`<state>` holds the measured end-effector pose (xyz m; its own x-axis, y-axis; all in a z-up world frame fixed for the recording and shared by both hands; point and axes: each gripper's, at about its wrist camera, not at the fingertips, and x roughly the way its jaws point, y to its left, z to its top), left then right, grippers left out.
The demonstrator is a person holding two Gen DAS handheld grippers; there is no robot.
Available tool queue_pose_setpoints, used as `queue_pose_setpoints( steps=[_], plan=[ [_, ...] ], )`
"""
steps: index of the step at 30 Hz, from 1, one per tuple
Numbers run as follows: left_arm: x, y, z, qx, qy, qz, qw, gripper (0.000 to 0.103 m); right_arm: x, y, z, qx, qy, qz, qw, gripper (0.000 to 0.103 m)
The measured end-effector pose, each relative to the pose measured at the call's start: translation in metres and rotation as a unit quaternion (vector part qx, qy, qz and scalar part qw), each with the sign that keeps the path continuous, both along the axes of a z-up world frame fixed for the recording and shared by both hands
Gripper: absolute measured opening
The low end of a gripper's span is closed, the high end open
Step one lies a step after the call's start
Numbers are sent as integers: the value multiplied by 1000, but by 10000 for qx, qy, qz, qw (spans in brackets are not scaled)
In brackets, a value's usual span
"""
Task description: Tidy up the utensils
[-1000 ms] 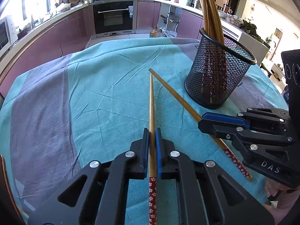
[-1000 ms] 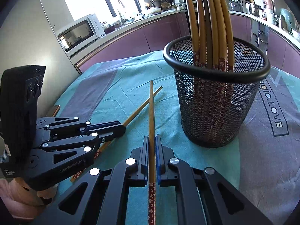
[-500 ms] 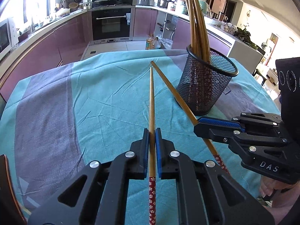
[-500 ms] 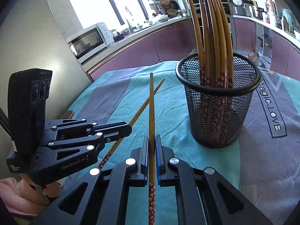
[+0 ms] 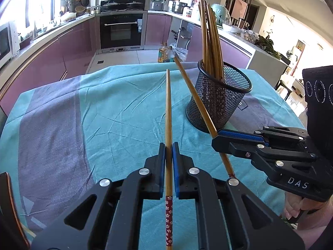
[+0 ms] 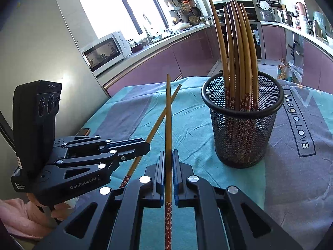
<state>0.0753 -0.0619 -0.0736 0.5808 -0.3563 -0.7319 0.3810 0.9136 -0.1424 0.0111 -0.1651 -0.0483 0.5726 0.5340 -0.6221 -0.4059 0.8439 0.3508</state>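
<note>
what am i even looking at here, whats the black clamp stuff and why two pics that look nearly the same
There is no robot here. A person holds a black two-finger clamp in each hand, and each clamp carries a wide-angle camera that looks forward along its fingers, so the two pictures show one scene from two hands.

In the left hand's picture the left gripper fills the bottom, and the right gripper comes in from the side. The right hand's picture shows the right gripper at the bottom and the left one at the side.

Each gripper is shut on one chopstick: the left chopstick and the right chopstick, both with a red flowered end.

The table is covered by a teal and grey cloth. On it stands a black mesh holder with more chopsticks upright inside. A kitchen lies behind.
</note>
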Motion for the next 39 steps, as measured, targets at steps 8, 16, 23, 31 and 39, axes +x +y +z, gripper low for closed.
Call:
queue_pose_setpoints(
  steps=[8,16,23,31,39],
  plan=[
    [-5,7,6,-89,-33,-24,10000,8,-4,-6,4,89,-64,6,9999,6],
    [-9,13,10,-162,-65,-38,9998,8,-10,-12,6,157,-119,15,9998,6],
    [-12,15,16,-229,-136,-58,9996,8,-12,-18,10,215,-167,11,9996,6],
    [-15,16,24,-348,-173,-76,9992,8,-14,-21,15,247,-224,10,9994,6],
    [-20,19,31,-458,-216,-109,9987,8,-16,-22,19,277,-291,-9,9992,6]
  ],
)
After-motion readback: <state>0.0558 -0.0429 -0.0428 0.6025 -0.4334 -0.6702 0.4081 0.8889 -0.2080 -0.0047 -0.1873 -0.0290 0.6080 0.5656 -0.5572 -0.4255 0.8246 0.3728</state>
